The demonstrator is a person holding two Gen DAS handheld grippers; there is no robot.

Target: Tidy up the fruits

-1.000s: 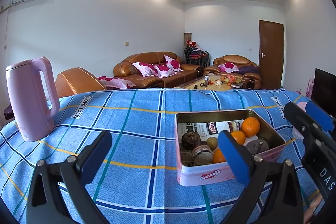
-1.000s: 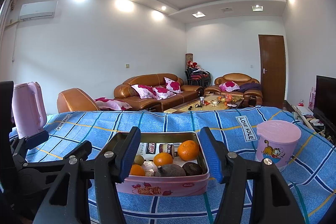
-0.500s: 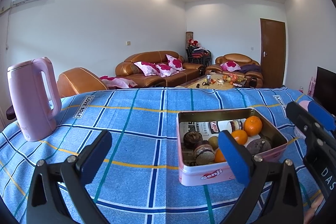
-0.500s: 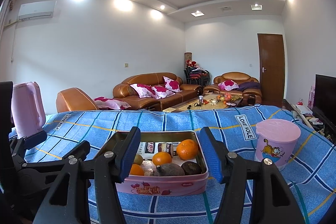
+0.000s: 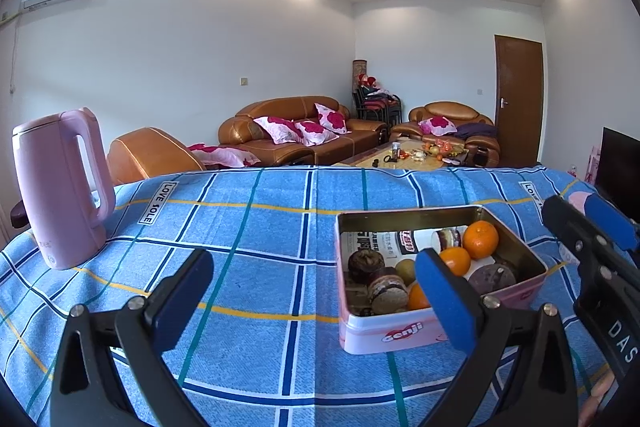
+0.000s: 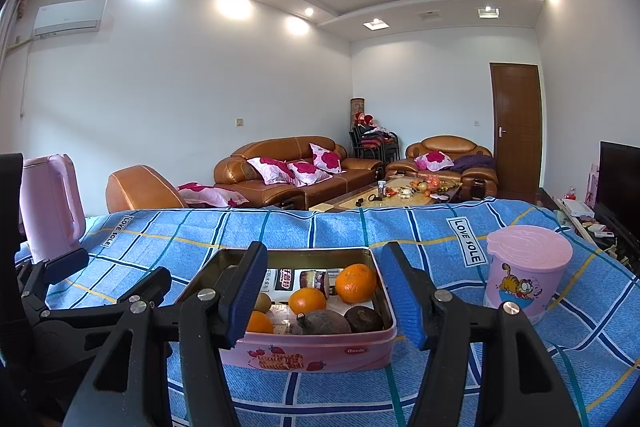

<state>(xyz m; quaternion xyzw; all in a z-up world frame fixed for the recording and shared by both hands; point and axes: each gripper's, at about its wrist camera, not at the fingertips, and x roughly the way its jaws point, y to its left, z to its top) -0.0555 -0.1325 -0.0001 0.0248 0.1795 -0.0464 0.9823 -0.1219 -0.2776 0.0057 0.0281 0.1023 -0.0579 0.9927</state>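
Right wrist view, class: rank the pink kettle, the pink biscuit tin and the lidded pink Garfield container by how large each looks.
1. Pink biscuit tin, nearest the camera.
2. Pink kettle and Garfield container: unsure, since the kettle is partly hidden and farther back.

Both wrist views face the tin closely, left camera leftward.

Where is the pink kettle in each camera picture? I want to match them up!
Left wrist view: the pink kettle stands far left on the blue checked cloth.
Right wrist view: the kettle is at the left edge, partly hidden.
Shared landmark: the pink tin of fruit.
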